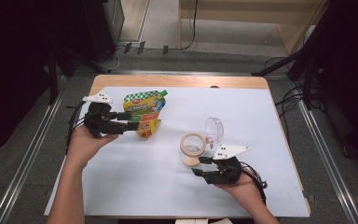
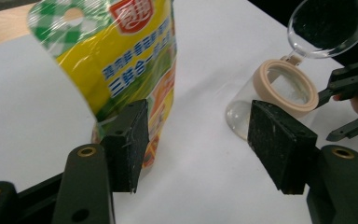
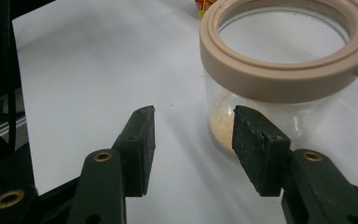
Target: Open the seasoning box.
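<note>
I hold a gripper in each hand over a table (image 1: 121,196) with a white top.

My left gripper (image 1: 131,120) is at the left side of the table. It points at a pouch (image 1: 145,112) that is yellow and green with a green cap. In the left gripper view the pouch (image 2: 121,60) stands tall just past my left jaw, and its edge looks very close to that pad. I cannot tell if they touch. My other jaw is well apart from the pouch, with bare table between the two pads. So these jaws are spread and grip nothing.

My right gripper (image 1: 199,165) is near the front of the table, on the right. It points at a clear jar (image 1: 192,149) with a tan ring round its mouth. The clear lid (image 1: 214,129) is flipped up and back on its hinge, so the jar is uncovered. In the right gripper view the jar (image 3: 279,98) sits just past my right jaw, a bit to the side. There is a little pale powder (image 3: 221,126) at the bottom of it. The gap between my two pads shows white table. These jaws are spread too and hold nothing.

The jar stands near the middle of the table, to the right of the pouch. The two are apart
</note>
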Available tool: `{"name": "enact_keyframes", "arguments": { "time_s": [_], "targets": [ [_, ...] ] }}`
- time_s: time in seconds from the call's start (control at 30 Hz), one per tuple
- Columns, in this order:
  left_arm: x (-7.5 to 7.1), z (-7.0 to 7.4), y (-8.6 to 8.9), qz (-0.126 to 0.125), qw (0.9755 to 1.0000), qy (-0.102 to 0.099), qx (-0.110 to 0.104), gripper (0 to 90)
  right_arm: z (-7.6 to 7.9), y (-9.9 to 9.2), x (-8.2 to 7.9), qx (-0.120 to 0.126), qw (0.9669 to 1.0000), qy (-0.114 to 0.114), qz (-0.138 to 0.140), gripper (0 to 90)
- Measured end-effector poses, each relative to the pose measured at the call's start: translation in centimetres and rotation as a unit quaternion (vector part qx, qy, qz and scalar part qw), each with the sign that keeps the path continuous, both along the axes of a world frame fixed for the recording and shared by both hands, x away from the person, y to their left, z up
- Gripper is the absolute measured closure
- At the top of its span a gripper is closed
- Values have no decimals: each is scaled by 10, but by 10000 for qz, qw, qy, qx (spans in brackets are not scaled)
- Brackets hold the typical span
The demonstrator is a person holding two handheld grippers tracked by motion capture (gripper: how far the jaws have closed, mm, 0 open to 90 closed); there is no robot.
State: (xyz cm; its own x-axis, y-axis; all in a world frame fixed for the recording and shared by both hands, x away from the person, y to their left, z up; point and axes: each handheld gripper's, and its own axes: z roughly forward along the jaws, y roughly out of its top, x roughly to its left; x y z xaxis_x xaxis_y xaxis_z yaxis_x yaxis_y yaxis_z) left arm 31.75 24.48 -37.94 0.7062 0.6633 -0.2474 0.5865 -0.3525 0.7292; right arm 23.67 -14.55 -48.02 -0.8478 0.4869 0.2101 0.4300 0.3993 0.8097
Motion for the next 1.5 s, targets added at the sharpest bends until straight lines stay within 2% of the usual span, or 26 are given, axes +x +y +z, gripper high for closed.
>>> {"name": "enact_keyframes", "arguments": {
  "time_s": [0.07,0.2,0.3,0.53,0.7,0.73,0.77,0.87,0.97,1.17,1.3,1.43,1.5],
  "targets": [
    [0,0,6,40,10000,19,41,403,0,1,-1,-3,10000,0,31,499],
    [2,-1,19,207,9998,27,-21,409,0,3,-2,-6,10000,-27,71,499],
    [9,-5,21,316,9994,75,-119,418,0,4,-3,-8,9999,-13,99,499],
    [25,-17,9,325,9994,135,-50,448,-2,8,-3,-39,9999,-23,157,499],
    [31,-21,0,274,9996,81,-49,512,-4,12,-4,-76,9997,12,217,497],
    [32,-22,-1,239,9997,79,-52,547,-5,13,-4,-75,9997,21,211,497],
    [33,-22,-2,192,9997,84,-94,589,-5,14,-4,-79,9997,17,219,497],
    [38,-22,-5,220,9990,185,-330,634,-6,18,-6,-85,9995,-5,299,496],
    [40,-22,-8,278,9990,123,-323,647,-6,24,-8,-59,9994,-25,339,494],
    [46,-29,-20,277,9989,253,-298,692,-7,34,-11,41,9991,-14,412,483],
    [45,-29,-21,307,9991,159,-248,757,-9,39,-13,68,9991,21,416,479],
    [40,-28,-23,192,9997,-173,-22,880,-11,43,-13,103,9990,-10,436,479],
    [39,-28,-24,219,9996,-171,-10,900,-12,44,-14,84,9990,-3,450,479]
  ]
}}
